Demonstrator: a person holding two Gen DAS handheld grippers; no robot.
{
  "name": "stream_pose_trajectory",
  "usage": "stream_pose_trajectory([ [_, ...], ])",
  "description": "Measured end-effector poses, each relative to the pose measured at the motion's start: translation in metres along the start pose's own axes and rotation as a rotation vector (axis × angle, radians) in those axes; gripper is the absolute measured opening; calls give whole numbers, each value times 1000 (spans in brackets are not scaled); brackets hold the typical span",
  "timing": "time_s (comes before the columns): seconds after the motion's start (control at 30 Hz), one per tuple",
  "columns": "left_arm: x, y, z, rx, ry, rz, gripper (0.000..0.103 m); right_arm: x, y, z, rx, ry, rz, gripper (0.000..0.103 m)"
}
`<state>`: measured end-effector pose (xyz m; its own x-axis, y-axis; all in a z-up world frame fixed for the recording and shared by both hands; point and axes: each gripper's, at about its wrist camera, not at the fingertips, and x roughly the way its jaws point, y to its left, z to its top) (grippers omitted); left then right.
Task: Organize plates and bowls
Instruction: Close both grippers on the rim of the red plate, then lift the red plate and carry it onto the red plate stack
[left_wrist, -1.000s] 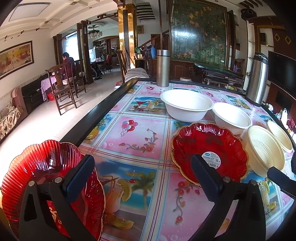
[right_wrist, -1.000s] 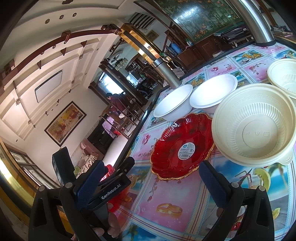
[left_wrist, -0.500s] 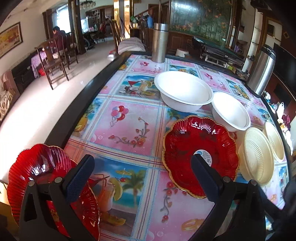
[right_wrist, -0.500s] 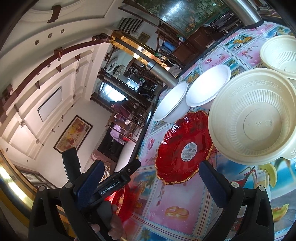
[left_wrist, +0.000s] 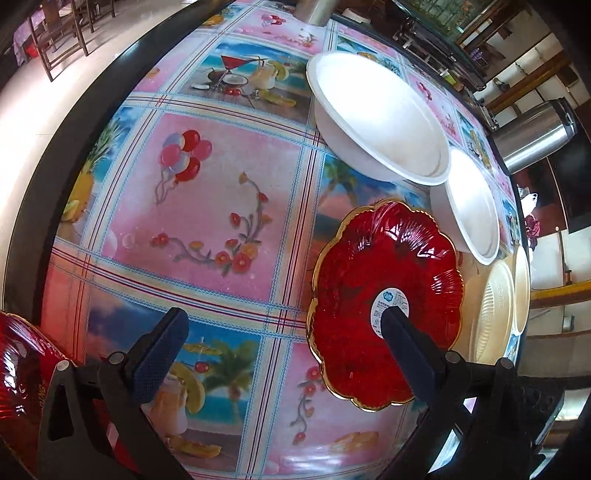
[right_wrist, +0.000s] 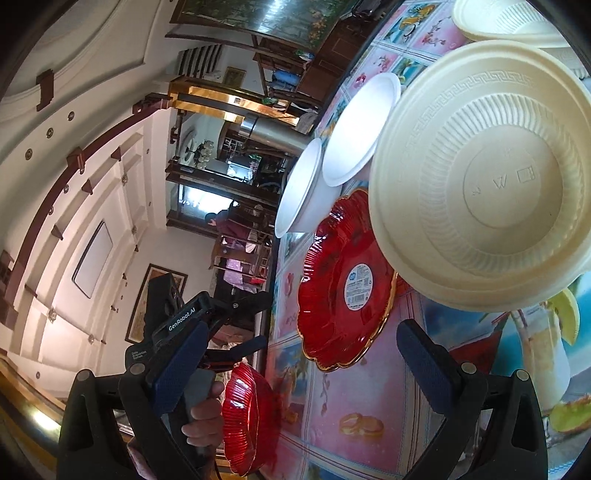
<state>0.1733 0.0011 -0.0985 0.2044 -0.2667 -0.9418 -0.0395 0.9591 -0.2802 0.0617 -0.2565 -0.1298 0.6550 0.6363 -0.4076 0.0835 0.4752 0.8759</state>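
A red gold-rimmed plate (left_wrist: 384, 295) with a white sticker lies on the table. My left gripper (left_wrist: 282, 350) is open above the cloth, its right finger (left_wrist: 406, 354) over that plate's near side. A second red plate (left_wrist: 22, 373) sits at the table's near left edge, beside the left finger. In the right wrist view my right gripper (right_wrist: 303, 365) is open over the cloth, just short of the red plate (right_wrist: 347, 280). A cream ribbed bowl (right_wrist: 487, 177) is to its right. The left gripper (right_wrist: 258, 321) hangs open above the second red plate (right_wrist: 243, 417).
Two white bowls (left_wrist: 380, 114) (left_wrist: 472, 210) stand behind the red plate and two cream bowls (left_wrist: 495, 317) (left_wrist: 522, 291) to its right. A steel thermos (left_wrist: 532, 133) is at the far right. The table (left_wrist: 207, 206) has a dark raised edge. A hand (right_wrist: 199, 417) holds the left gripper's handle.
The left gripper has risen and tilted down over the table, its right finger now over the red plate. The right gripper has rolled and moved closer to the cream bowl. Both stay open.
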Motion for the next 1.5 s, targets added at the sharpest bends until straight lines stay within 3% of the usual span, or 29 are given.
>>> stream_pose_trajectory([
  [0.1, 6, 0, 0, -6, 33, -47, 103, 2, -4, 3, 18, -7, -8, 98],
  [0.3, 0, -1, -5, -25, 0, -108, 100, 8, -10, 5, 35, -1, -39, 82],
  [0.4, 2, -3, -9, -16, 1, -119, 83, 11, -9, 3, 24, 4, -52, 71],
  [0.47, 7, -3, -9, -8, 9, -114, 55, 13, -11, 2, 28, 13, -54, 64],
  [0.5, 6, -4, -9, 3, -8, -96, 51, 13, -11, 3, 31, 15, -57, 63],
  [0.57, 9, -2, -9, -3, 12, -121, 29, 15, -13, 3, 38, 16, -65, 61],
  [0.73, 13, 2, -6, -19, -8, -106, 13, 11, -13, 5, 46, -2, -75, 59],
  [1.13, 9, 8, -14, -21, -45, -94, 8, 19, -22, 6, 66, 20, -101, 32],
  [1.27, 9, 8, -17, -24, -65, -101, 8, 20, -25, 5, 65, 14, -153, 12],
  [1.5, 5, 13, -29, -52, -86, -107, 7, 23, -24, 7, 39, 7, -160, 10],
])
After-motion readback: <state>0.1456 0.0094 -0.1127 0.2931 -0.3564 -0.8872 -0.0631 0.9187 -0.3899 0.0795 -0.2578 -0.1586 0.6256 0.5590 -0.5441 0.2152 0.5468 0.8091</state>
